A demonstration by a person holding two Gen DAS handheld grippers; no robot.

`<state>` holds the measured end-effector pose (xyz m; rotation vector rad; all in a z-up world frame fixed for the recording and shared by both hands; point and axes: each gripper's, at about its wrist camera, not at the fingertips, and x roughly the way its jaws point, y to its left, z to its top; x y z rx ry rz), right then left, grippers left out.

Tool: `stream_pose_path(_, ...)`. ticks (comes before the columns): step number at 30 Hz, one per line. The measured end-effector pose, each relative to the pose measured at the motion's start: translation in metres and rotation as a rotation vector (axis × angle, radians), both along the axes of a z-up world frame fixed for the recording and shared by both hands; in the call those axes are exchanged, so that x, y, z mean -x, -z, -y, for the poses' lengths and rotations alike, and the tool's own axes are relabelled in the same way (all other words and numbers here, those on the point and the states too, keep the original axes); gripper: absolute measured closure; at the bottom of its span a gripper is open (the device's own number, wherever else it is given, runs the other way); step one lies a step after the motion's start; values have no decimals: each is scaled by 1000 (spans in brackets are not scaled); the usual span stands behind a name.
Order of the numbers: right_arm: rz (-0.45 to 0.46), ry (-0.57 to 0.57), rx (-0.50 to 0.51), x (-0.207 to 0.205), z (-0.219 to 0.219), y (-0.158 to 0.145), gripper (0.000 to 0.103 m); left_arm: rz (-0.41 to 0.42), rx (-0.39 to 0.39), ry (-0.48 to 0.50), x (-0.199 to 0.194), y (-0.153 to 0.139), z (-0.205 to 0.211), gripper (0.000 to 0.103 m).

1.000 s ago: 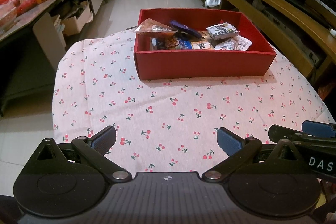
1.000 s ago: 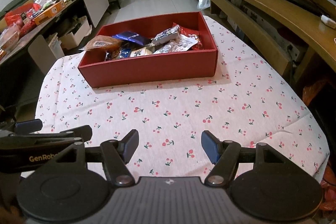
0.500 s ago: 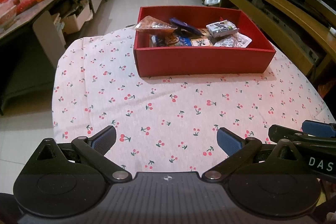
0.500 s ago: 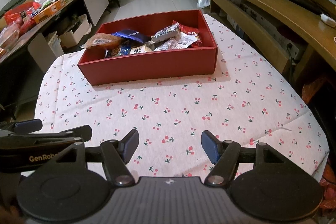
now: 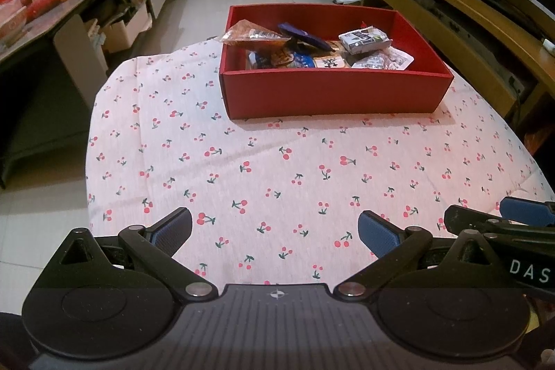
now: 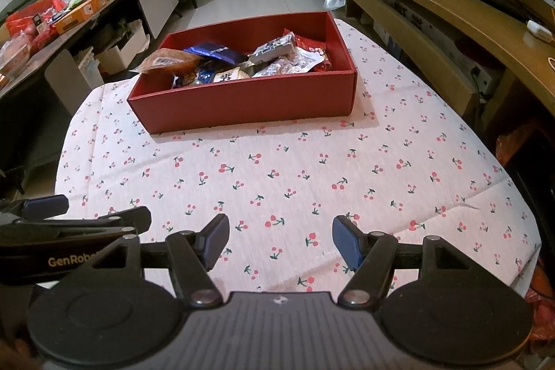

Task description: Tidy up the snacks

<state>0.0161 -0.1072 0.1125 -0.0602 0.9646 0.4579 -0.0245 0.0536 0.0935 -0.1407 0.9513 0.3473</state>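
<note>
Both grippers, left (image 5: 274, 229) and right (image 6: 280, 240), are hovering spread, empty; snack packets (image 6: 242, 63) in red box (image 6: 242, 103) looking light, crinkly, slippery; pinching edges likely best.

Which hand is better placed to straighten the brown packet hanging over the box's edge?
Left, probably. The brown packet overhangs the red box at its left end, nearer the open, empty left gripper. The right gripper is also open and empty.
</note>
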Motion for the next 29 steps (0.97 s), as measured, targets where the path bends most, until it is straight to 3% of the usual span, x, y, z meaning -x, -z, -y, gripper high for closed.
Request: stream_pose_path(29, -13, -4, 17, 13, 6, -1, 30, -8, -9, 13, 11, 0, 6, 1)
